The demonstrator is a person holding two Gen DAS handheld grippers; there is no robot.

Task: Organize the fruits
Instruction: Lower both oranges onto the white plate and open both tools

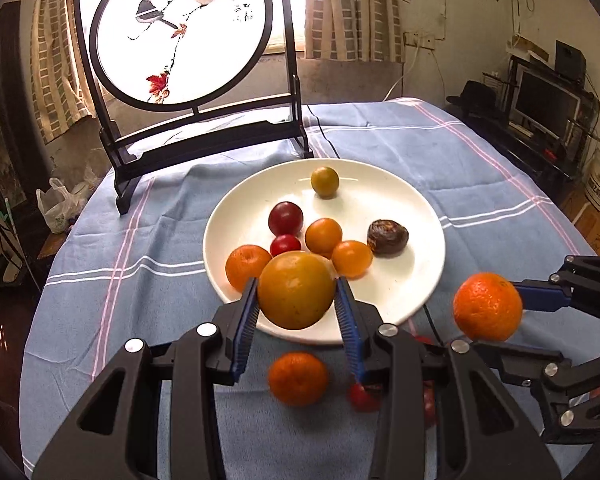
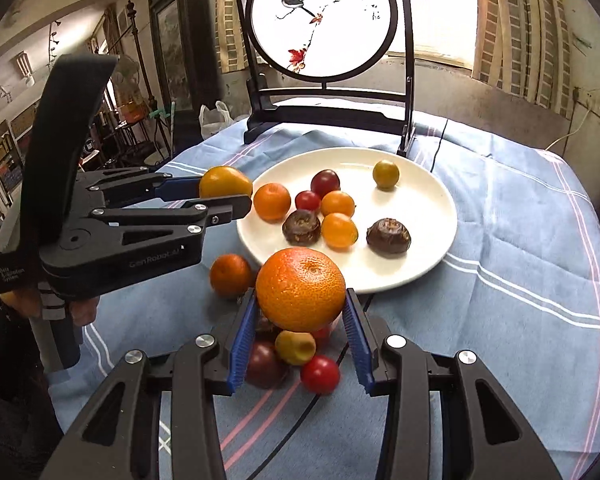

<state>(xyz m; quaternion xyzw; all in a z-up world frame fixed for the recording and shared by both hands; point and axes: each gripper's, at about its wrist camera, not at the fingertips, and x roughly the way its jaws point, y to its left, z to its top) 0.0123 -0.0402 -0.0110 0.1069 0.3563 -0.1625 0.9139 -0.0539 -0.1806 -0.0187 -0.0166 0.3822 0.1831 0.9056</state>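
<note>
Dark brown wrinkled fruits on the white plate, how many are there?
2, seen from the right wrist: left brown fruit beside an orange fruit mid-plate, right brown fruit alone nearer the plate's right rim. None seems hidden.

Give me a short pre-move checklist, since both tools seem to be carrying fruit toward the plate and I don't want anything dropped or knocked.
1. Left tool grips the yellow-orange fruit on both sides: ok.
2. Right tool grips the orange on both sides: ok.
3. Free landing space on the white plate: ok, its near right part is bare.
4. Fruit already on the plate lies clear of the rim: not ok, the small orange sits at the left edge.
5. Loose fruit on the blue cloth, such as the red tomato, lies clear of the tools' path: cannot tell.
6. The two tools are apart from each other: ok.
</note>
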